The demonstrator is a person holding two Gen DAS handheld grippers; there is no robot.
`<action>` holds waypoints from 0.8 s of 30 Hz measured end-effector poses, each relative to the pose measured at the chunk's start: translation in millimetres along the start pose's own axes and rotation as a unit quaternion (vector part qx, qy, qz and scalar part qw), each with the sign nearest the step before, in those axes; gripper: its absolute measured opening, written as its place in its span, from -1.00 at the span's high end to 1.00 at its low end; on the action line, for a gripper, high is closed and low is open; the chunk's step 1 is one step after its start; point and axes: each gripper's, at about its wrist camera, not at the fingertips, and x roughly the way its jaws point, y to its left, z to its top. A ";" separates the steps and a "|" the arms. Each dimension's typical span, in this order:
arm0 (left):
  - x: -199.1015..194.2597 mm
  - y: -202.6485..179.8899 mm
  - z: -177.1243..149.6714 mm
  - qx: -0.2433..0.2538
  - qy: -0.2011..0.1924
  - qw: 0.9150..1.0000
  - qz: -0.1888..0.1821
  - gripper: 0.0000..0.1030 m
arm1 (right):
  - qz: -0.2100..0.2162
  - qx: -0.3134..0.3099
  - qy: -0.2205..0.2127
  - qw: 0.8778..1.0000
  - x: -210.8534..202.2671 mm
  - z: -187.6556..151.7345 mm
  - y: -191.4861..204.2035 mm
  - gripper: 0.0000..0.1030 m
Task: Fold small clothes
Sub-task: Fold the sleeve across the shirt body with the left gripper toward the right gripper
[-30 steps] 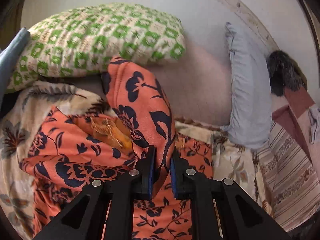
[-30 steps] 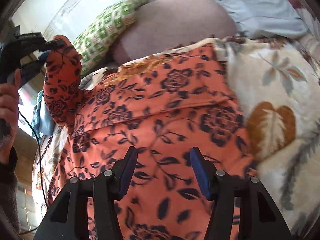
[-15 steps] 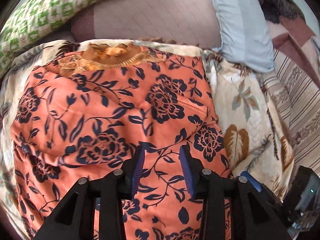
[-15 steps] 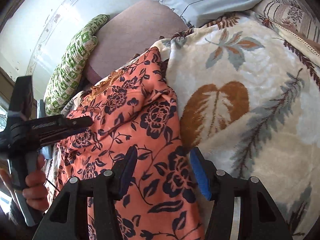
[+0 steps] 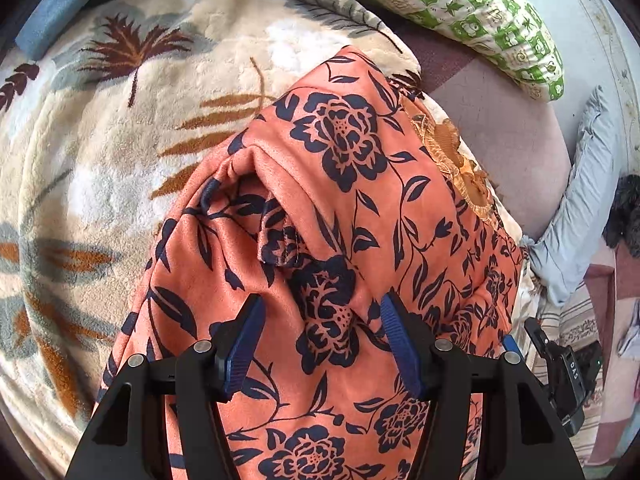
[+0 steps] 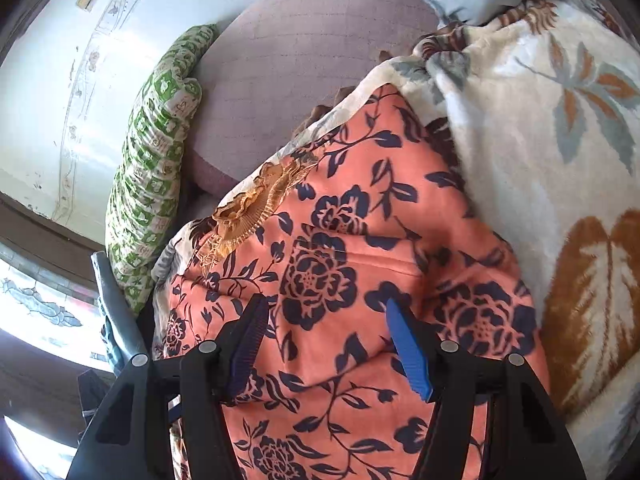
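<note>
An orange garment with dark blue flowers (image 5: 344, 184) lies on a cream leaf-print blanket (image 5: 120, 160); a sleeve is folded over its body, and a gold lace collar (image 5: 452, 148) is at its far end. It also shows in the right wrist view (image 6: 344, 248). My left gripper (image 5: 322, 340) is open and empty, low over the garment. My right gripper (image 6: 328, 344) is open and empty, low over the garment's other side. The right gripper's body shows at the lower right of the left wrist view (image 5: 560, 368).
A green-and-white checked pillow (image 5: 480, 12) and a mauve cushion (image 6: 312, 52) lie beyond the garment by the wall. A light blue pillow (image 5: 580, 200) and striped bedding (image 5: 576, 328) are to the right. A blue rail (image 6: 116, 308) stands at the left.
My left gripper let go of the sleeve it held up, opened wide and swung to the garment's left side. The sleeve now lies folded over the body. My right gripper stayed open and shifted over the garment.
</note>
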 end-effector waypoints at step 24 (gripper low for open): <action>-17.6 -43.3 13.9 0.035 -0.067 0.996 -0.046 0.69 | 0.024 -0.098 -0.134 0.986 -64.7 36.8 50.6 0.95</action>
